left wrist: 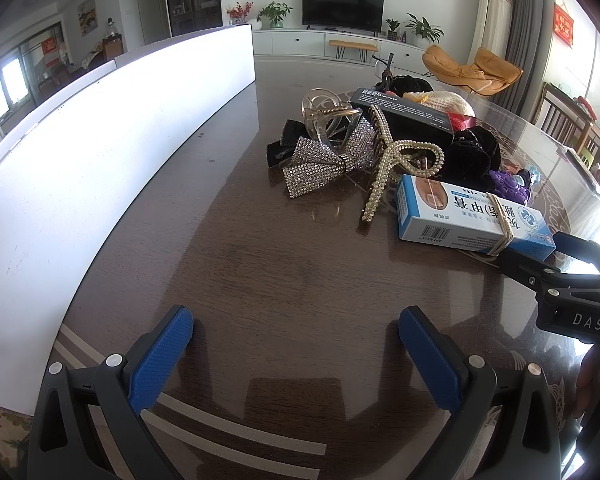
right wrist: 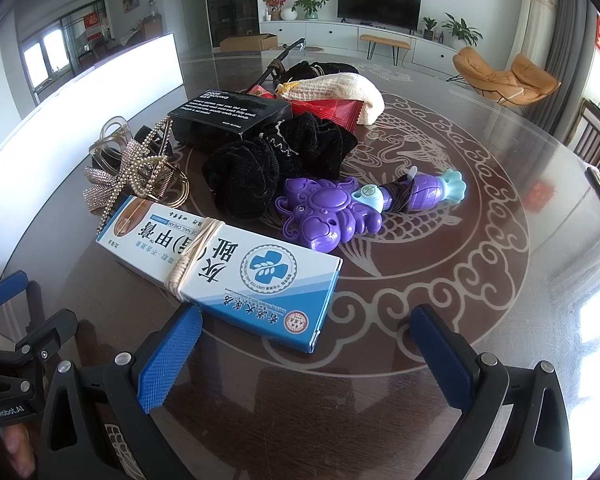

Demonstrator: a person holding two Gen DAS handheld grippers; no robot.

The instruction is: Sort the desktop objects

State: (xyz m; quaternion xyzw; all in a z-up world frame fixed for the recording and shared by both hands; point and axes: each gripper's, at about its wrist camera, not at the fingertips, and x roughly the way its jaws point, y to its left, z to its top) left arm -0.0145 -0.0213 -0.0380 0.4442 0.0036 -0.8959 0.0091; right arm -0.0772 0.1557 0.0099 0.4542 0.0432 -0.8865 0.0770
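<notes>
A blue-and-white nail cream box (right wrist: 236, 268) with a rubber band round it lies on the dark table (right wrist: 500, 340). Its near corner reaches in between the fingers of my open right gripper (right wrist: 306, 316); whether the left pad touches it I cannot tell. Behind it sit a purple toy (right wrist: 332, 212), black scrunchies (right wrist: 268, 164), a black box (right wrist: 228, 116), a red packet (right wrist: 332, 110) and a cream knit pouch (right wrist: 340, 88). My left gripper (left wrist: 296, 318) hovers open over bare table, short of a pearl hair claw (left wrist: 384, 160), a rhinestone bow (left wrist: 324, 160) and a clear claw (left wrist: 328, 116).
A long white container wall (left wrist: 100, 140) runs along the table's left side. The right gripper (left wrist: 548, 252) shows at the right edge of the left wrist view, by the end of the nail cream box (left wrist: 460, 216). Chairs stand beyond the table's right rim.
</notes>
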